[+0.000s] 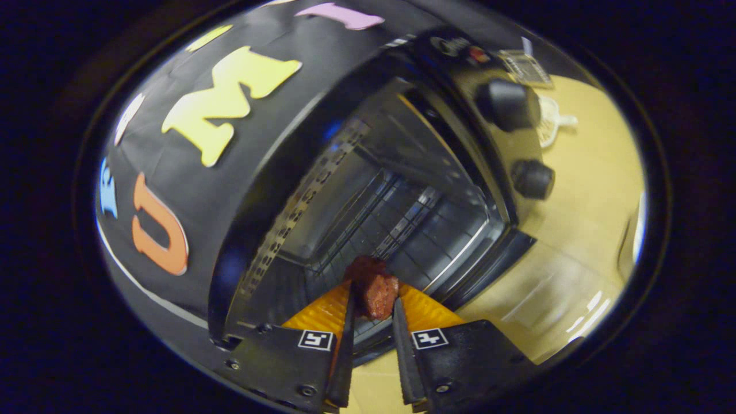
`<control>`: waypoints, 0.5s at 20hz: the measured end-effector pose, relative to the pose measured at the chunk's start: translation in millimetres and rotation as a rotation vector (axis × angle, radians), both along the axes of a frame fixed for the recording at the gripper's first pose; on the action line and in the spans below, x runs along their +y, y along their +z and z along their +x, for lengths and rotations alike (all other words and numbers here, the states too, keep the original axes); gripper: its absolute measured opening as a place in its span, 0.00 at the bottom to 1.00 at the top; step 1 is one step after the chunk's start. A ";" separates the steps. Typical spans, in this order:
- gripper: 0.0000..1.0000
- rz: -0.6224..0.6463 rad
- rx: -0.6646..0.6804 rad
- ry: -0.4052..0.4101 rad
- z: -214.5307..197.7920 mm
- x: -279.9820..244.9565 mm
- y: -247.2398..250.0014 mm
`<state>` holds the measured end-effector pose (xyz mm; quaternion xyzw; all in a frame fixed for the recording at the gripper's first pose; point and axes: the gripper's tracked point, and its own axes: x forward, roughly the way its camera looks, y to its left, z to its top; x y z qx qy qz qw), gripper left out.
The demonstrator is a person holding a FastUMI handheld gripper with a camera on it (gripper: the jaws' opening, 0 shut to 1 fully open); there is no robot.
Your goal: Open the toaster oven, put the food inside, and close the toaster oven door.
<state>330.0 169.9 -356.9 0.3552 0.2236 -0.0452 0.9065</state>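
A black toaster oven (322, 103) stands with its door open, and the view is tilted so it leans to one side. Its cavity shows a wire rack (391, 213) and shiny walls. Two black knobs (509, 103) sit on the control panel beside the cavity. My gripper (372, 305) is shut on a dark red piece of food (375, 290), held between both fingertips at the mouth of the oven, just in front of the rack. The lowered door (489, 259) lies beside the fingers.
The oven rests on a pale yellow tabletop (586, 190). A small white object (552, 121) and a flat printed card (526, 66) lie on the table beyond the knobs. Black booth cloth hangs behind the oven.
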 end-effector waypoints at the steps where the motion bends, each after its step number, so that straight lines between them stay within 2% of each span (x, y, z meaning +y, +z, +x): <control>1: 0.42 -0.084 -0.003 0.018 -2.3 -2.7 3.3; 2: 0.45 -0.169 0.004 0.033 -6.7 -7.6 4.9; 5: 0.79 -0.333 0.011 0.095 -14.6 -15.3 1.2; 10: 0.82 -0.430 0.021 0.188 -47.9 -14.8 8.7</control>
